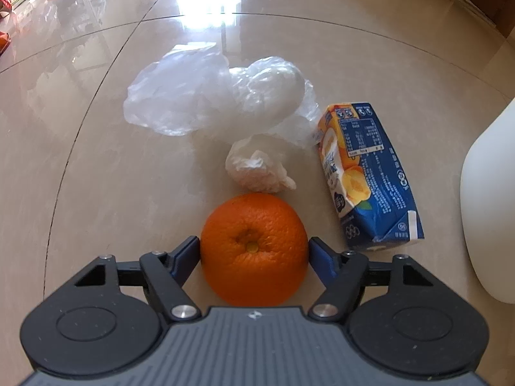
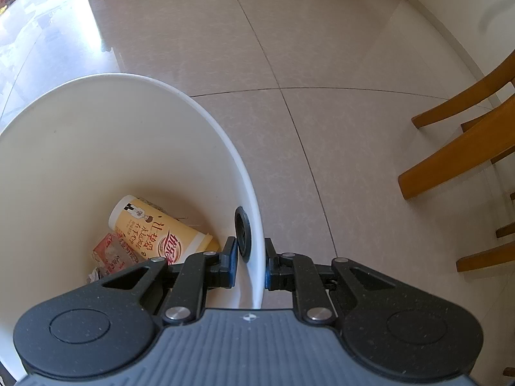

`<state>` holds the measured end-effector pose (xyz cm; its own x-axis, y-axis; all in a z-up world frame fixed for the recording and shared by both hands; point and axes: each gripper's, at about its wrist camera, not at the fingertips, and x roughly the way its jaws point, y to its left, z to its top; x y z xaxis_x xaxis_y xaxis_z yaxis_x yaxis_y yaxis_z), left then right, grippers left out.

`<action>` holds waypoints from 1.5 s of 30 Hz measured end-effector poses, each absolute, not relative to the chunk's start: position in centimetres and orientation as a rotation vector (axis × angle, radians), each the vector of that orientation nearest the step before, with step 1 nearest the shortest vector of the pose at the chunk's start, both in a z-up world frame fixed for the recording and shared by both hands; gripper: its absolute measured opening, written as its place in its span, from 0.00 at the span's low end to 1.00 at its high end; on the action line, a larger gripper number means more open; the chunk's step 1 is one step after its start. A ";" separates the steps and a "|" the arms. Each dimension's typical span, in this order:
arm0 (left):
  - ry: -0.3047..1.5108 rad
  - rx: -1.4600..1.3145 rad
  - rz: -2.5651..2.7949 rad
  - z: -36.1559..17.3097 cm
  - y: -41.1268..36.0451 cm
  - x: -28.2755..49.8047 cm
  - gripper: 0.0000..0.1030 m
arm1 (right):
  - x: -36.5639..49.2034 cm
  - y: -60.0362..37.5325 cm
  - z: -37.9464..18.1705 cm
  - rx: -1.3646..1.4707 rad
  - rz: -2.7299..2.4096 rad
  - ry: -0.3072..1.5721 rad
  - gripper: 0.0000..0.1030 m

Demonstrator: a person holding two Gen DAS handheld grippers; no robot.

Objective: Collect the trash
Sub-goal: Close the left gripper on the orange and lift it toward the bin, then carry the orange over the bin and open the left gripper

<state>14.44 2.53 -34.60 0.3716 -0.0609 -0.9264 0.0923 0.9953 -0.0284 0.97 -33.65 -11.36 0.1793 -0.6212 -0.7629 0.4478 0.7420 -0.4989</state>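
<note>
The orange (image 1: 254, 249) serves as the landmark in the left wrist view, lying on the glossy tiled floor (image 1: 96, 167); the left gripper (image 1: 254, 251) straddles it, one blue-padded finger just at its left flank and the other at its right, though whether the pads actually press the peel cannot be told; beyond the orange and touching its far side sits a crumpled white tissue (image 1: 257, 170); farther off, up and to the left, lies a clear plastic bag (image 1: 212, 96); to the right of the orange, near but apart, a blue and yellow juice carton (image 1: 367, 177) lies on its side; at the far right edge stands the white bin wall (image 1: 489, 212).

In the right wrist view the white bin (image 2: 96, 148) fills the left; a yellow cup (image 2: 161, 231) and a red wrapper (image 2: 112, 254) lie at its bottom; the right gripper (image 2: 251, 263) is clamped on the bin's rim, one finger inside and one outside; wooden chair legs (image 2: 457, 157) stand well to the right.
</note>
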 end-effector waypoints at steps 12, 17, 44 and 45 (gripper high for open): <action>1.266 0.179 -0.227 -29.8 3.1 13.8 0.68 | 0.9 -33.8 -11.2 -0.167 -0.766 1.166 0.17; 1.275 0.224 -0.337 -25.0 2.6 13.2 0.68 | 0.9 -33.8 -11.3 -0.173 -0.766 1.165 0.17; 0.945 0.252 -0.877 -1.4 -15.8 12.4 0.80 | 0.6 -33.8 -11.1 -0.167 -0.757 1.164 0.17; 0.936 0.246 -0.868 -1.6 -15.9 12.4 0.82 | 0.6 -33.8 -11.1 -0.166 -0.756 1.163 0.17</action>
